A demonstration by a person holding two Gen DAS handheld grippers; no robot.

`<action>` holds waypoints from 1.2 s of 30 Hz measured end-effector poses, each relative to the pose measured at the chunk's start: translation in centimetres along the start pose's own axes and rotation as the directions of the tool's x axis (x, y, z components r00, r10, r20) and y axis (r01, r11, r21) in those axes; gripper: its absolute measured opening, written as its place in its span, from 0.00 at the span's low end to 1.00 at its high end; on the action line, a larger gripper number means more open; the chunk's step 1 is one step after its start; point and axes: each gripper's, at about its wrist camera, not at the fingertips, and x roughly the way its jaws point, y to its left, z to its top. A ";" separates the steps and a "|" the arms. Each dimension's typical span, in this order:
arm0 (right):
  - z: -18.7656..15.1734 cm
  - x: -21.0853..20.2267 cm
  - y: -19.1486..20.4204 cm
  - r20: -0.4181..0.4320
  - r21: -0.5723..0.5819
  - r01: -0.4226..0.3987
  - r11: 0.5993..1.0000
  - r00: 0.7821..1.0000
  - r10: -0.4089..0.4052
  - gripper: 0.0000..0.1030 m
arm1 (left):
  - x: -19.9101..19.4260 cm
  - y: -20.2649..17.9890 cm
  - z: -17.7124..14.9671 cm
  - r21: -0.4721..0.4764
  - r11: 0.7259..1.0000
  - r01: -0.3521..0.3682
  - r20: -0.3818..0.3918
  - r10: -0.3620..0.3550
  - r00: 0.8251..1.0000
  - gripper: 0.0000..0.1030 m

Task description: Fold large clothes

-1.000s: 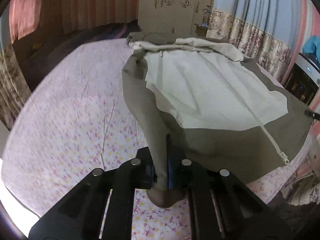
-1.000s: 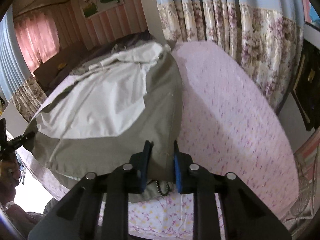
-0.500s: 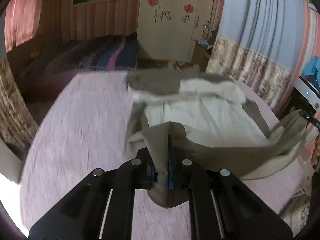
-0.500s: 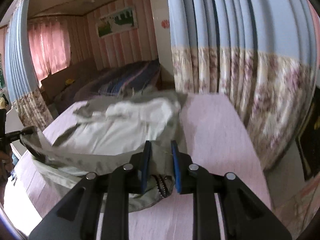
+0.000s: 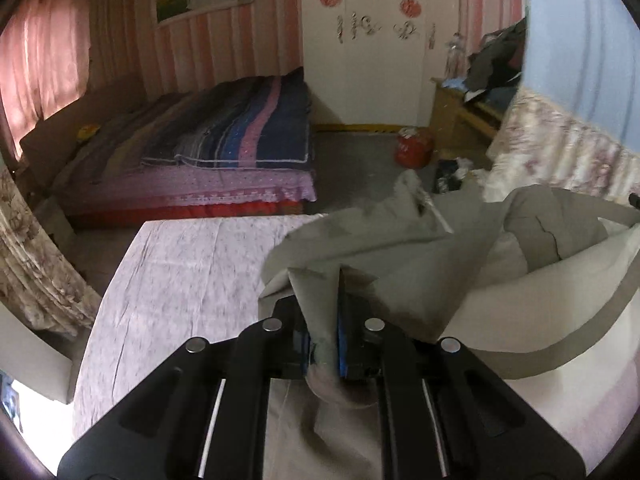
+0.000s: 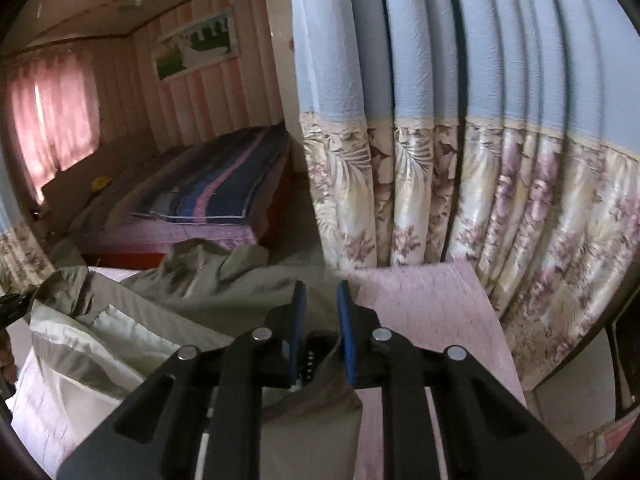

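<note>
A large olive-grey jacket (image 5: 400, 264) with a pale lining (image 5: 560, 304) is lifted over a table covered in a pink floral cloth (image 5: 172, 280). My left gripper (image 5: 323, 320) is shut on a fold of the jacket's olive hem, which hangs bunched between the jaws. My right gripper (image 6: 321, 320) is shut on the other end of the hem, near the black zipper (image 6: 310, 358). In the right wrist view the jacket (image 6: 192, 284) sags to the left with its pale lining (image 6: 116, 340) showing. The far part of the jacket lies crumpled on the cloth.
A bed with a striped blue and pink blanket (image 5: 240, 136) stands beyond the table. A white wardrobe (image 5: 360, 40) and a red canister (image 5: 414, 150) are at the back. Blue and floral curtains (image 6: 460, 160) hang close on the right. The table's far edge (image 5: 224, 222) is near.
Both grippers have risen and swung forward with the hem, lifting the jacket's near edge off the table and carrying it toward the far side. The views now look across the room.
</note>
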 end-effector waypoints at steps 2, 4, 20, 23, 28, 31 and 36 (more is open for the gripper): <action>1.4 2.4 -0.1 -0.011 0.016 0.011 1.000 1.000 -0.011 0.15 | 2.2 -0.1 1.5 -0.006 1.000 -0.012 -0.010 0.012 1.000 0.09; 2.8 4.9 -0.3 -0.023 0.041 0.024 0.999 0.999 -0.023 0.15 | 4.0 0.1 3.1 -0.028 0.999 -0.014 -0.024 0.014 1.000 0.09; 4.6 14.3 -1.0 -0.092 0.124 0.121 0.985 0.990 -0.110 0.69 | 12.3 3.0 5.5 -0.183 0.983 -0.019 -0.153 -0.009 0.988 0.96; 4.9 12.8 -1.9 -0.079 0.134 0.121 0.984 0.991 -0.111 0.69 | 9.9 3.9 6.8 -0.149 0.988 -0.033 -0.085 0.021 0.996 0.97; 2.9 10.1 -1.0 -0.110 0.044 0.081 0.996 0.991 -0.076 0.69 | 7.5 2.5 5.2 0.011 0.997 -0.082 -0.065 0.083 0.994 0.97; 0.4 8.7 0.7 -0.150 -0.030 0.040 0.999 0.988 -0.044 0.71 | 6.0 0.4 2.7 0.084 0.995 -0.046 -0.057 0.051 0.997 0.97; -2.9 8.9 4.2 -0.250 -0.128 -0.034 0.991 0.968 0.001 0.73 | 6.2 -3.9 0.6 0.175 0.984 0.020 -0.103 -0.002 0.995 0.97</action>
